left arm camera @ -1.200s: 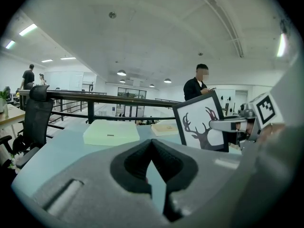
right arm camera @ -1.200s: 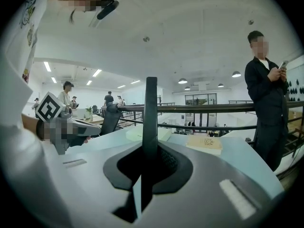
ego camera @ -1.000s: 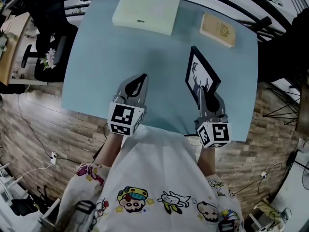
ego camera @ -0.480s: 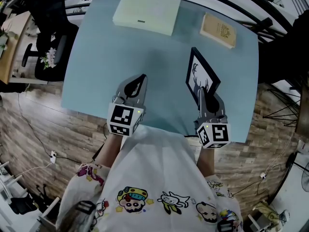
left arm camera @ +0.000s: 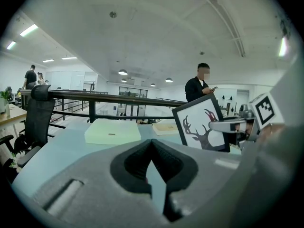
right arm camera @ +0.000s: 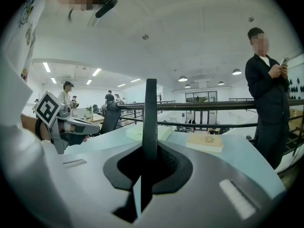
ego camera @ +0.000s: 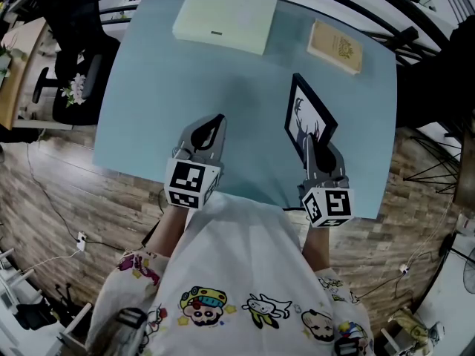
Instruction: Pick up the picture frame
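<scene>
The picture frame [ego camera: 310,116], black-edged with a deer silhouette on white, stands lifted and tilted over the right part of the light blue table [ego camera: 156,87]. My right gripper [ego camera: 306,141] is shut on its near lower edge. In the right gripper view the frame [right arm camera: 151,118] shows edge-on as a dark upright bar between the jaws. The left gripper view shows the frame [left arm camera: 202,127] at the right, with the right gripper clamped on it. My left gripper [ego camera: 219,119] hovers shut and empty over the table's near middle, well left of the frame.
A pale green flat box [ego camera: 225,22] lies at the table's far middle and a tan book [ego camera: 335,46] at the far right. A black railing runs behind the table. A person in black [right arm camera: 266,94] stands beyond it. An office chair [ego camera: 74,80] stands off the left edge.
</scene>
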`<state>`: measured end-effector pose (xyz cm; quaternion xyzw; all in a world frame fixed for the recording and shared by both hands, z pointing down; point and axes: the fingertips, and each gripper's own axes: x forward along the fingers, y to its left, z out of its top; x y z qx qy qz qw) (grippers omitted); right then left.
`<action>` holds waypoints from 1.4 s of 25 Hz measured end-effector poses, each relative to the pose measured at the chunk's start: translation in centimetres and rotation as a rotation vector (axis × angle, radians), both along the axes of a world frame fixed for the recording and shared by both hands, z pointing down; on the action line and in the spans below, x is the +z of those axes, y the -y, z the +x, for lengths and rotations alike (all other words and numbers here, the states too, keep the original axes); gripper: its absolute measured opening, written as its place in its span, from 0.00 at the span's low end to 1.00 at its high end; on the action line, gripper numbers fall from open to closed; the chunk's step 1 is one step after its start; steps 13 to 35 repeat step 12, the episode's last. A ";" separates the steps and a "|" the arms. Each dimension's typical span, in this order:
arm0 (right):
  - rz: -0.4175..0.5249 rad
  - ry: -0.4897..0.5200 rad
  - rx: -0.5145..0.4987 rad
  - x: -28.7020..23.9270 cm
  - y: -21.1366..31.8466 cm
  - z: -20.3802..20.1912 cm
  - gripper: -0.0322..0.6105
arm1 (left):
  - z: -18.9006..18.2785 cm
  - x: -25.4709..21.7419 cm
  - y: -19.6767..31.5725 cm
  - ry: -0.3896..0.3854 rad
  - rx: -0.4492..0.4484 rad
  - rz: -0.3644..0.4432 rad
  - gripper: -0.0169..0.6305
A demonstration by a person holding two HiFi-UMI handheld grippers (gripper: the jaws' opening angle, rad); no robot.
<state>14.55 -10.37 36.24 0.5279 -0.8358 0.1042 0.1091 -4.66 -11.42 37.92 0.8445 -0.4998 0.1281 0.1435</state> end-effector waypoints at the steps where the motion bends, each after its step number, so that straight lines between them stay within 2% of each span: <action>1: 0.000 -0.001 0.000 0.0 0.0 0.0 0.09 | 0.0 0.0 -0.1 0.000 0.002 0.000 0.02; 35: -0.015 -0.006 0.004 0.1 0.0 -0.5 0.09 | -0.7 -0.8 0.0 -0.019 -0.008 0.018 0.02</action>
